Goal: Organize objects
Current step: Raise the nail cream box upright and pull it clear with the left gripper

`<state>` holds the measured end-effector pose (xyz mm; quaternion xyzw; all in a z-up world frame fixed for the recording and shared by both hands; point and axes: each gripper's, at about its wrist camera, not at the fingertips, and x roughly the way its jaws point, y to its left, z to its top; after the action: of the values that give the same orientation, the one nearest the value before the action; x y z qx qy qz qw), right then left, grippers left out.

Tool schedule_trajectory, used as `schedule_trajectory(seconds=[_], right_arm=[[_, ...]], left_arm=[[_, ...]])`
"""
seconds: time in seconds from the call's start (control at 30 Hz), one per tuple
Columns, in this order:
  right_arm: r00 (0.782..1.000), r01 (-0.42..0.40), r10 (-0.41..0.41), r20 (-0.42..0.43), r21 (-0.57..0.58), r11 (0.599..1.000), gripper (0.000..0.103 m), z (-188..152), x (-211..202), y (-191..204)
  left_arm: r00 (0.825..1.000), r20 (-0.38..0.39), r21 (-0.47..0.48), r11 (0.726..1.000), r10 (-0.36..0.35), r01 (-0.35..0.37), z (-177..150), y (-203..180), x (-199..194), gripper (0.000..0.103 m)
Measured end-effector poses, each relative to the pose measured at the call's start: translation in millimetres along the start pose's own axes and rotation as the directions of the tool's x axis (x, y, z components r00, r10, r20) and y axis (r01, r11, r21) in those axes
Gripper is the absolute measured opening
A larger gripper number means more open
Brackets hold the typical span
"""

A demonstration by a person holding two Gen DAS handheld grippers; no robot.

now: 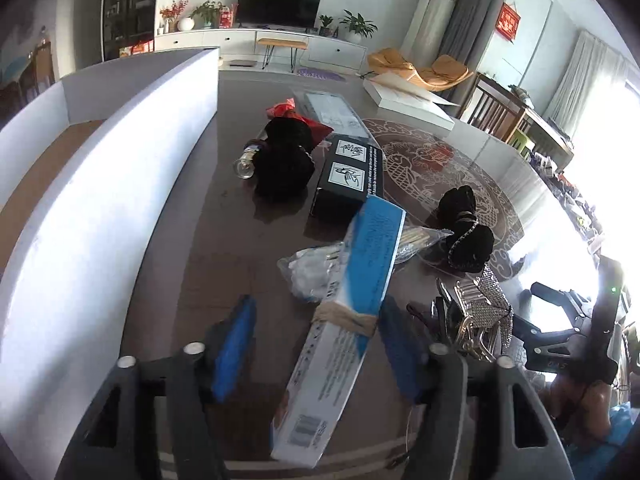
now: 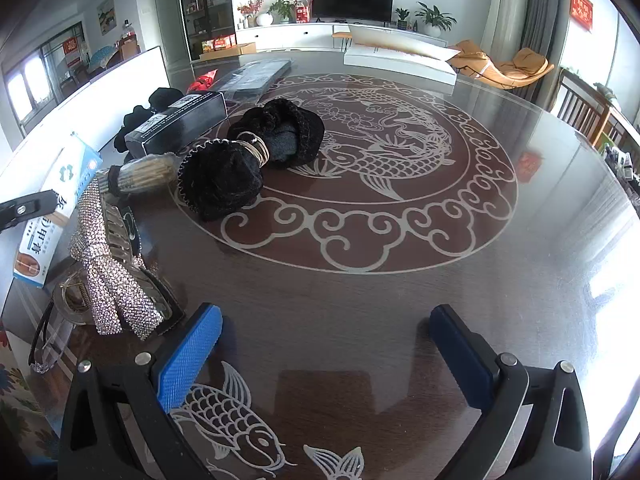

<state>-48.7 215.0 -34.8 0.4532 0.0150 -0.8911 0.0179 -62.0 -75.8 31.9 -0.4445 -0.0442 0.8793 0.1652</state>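
Observation:
A long blue and white box (image 1: 348, 312) bound with twine lies between the open fingers of my left gripper (image 1: 320, 344), one end resting on a clear bag (image 1: 308, 272). It also shows at the left edge of the right wrist view (image 2: 56, 204). Beyond it lie a black box (image 1: 348, 176), two black scrunchies (image 1: 286, 160) (image 1: 464, 236) and a rhinestone hair clip (image 1: 486, 304). A big open white box (image 1: 120, 168) stands to the left. My right gripper (image 2: 326, 348) is open and empty over the dark table (image 2: 400, 280), right of the rhinestone clip (image 2: 112, 280).
A flat clear packet (image 1: 332, 108) and a red pouch (image 1: 282, 110) lie farther back. A white box lid (image 2: 400, 60) sits at the table's far edge. A small glass bottle (image 1: 246, 160) lies by the far scrunchie. Wooden chairs (image 1: 496, 108) stand at the right.

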Motion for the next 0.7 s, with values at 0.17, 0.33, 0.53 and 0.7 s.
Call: schedule_trajectory(seconds=[0.17,0.33,0.53,0.7], right_arm=[[1.000,0.000,0.000,0.000,0.000,1.000,0.103,0,0,0],[1.000,0.000,0.000,0.000,0.000,1.000,0.103,0,0,0],[1.000,0.000,0.000,0.000,0.000,1.000,0.103,0,0,0],[1.000,0.000,0.000,0.000,0.000,1.000,0.103,0,0,0]], left_arm=[[0.997,0.001,-0.010,0.997,-0.074,0.074,-17,7,-26,0.071],[0.996,-0.029,0.184,0.979,-0.088,0.092,-32,-32,-32,0.071],[0.997,-0.040,0.228,0.972,0.070,-0.059,-27,-39,0,0.071],[0.993,-0.115,0.234,0.972,0.042,-0.014,-27,-37,27,0.030]])
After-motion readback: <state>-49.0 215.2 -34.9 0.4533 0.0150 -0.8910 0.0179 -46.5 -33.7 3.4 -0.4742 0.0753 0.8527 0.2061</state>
